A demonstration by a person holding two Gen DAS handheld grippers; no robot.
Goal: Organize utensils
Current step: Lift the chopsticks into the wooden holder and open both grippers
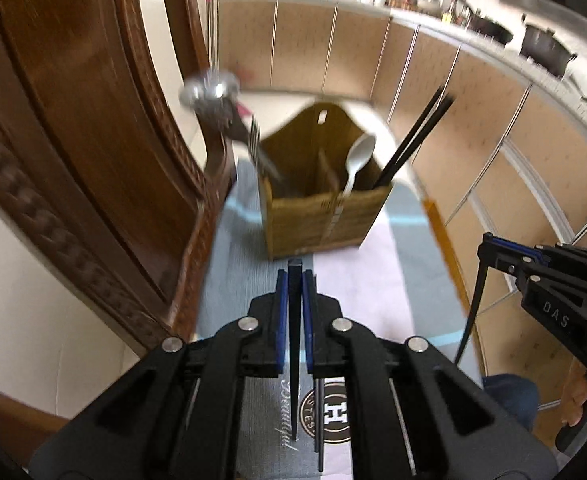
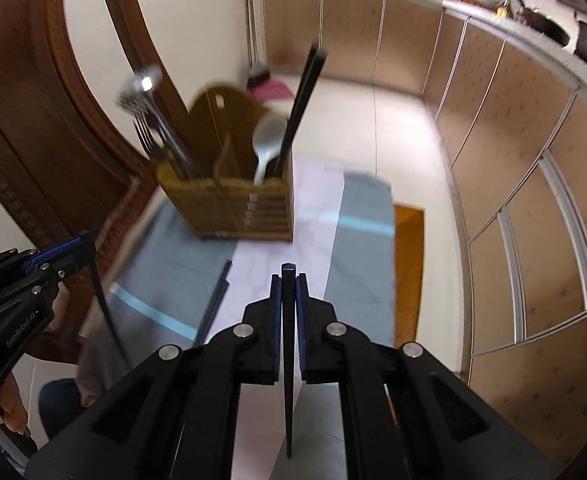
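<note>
Above the near end of the cloth-covered table (image 1: 373, 292), in the left wrist view, the left gripper (image 1: 295, 276) points steeply down with its blue-lined jaws clamped on 1 black chopstick (image 1: 294, 344), which stands upright between the pads and reaches down toward the cloth. The cloth's print below reads a large "H" inside a round badge, beside a cursive word too blurred to read. Another black chopstick (image 1: 320, 428) lies on the cloth under this gripper. At the far end of the table stands the wooden utensil holder (image 1: 317, 216), with a fork (image 1: 255, 140) in its left compartment and a white spoon (image 1: 359, 156) and 2 black chopsticks (image 1: 417, 136) toward its right. At the right edge of this view the right gripper (image 1: 489, 240) hangs in the air, lettered "DAS", with a thin black chopstick dangling from it. In the right wrist view, the right gripper (image 2: 289, 278) also tilts steeply down, its jaws closed on a black chopstick (image 2: 289, 360) held upright above the pale middle stripe of the cloth. The holder (image 2: 237, 208) stands ahead at the far left of the table. At the left edge the left gripper (image 2: 85, 240) carries its own chopstick, and its side reads "GenRobot.AI". Black chopsticks (image 2: 217, 296) lie on the cloth's grey left part.
</note>
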